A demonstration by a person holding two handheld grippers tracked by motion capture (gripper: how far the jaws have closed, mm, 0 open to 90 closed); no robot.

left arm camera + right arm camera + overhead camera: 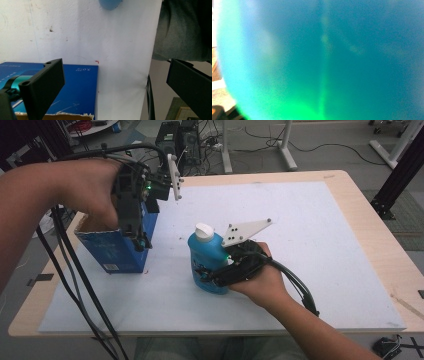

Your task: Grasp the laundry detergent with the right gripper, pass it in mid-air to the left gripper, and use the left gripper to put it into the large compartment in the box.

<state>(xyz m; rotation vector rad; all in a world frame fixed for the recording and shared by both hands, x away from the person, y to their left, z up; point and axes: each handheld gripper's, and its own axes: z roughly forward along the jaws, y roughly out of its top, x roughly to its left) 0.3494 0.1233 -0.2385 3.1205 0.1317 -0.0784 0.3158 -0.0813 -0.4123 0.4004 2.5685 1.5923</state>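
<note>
A blue bottle (207, 257) with a white cap (204, 231) stands upright on the white mat (310, 250), near its middle. My right gripper (210, 277) comes in from the right, and its black jaws are closed around the bottle's lower body. The right gripper view is pressed up close against the blue bottle (324, 62). An open-topped blue carton (115, 252) stands at the mat's left edge. My left gripper (139, 236) points down beside the carton's right wall. Its jaws stand wide apart with nothing between them (115, 85), above the blue carton (75, 87) and the mat.
The mat covers most of a light wooden table (372, 235). Thick black cables (75, 285) hang off the left gripper over the table's left edge. A computer tower (172, 140) stands on the floor behind the table. A black frame post (400, 175) rises at the right.
</note>
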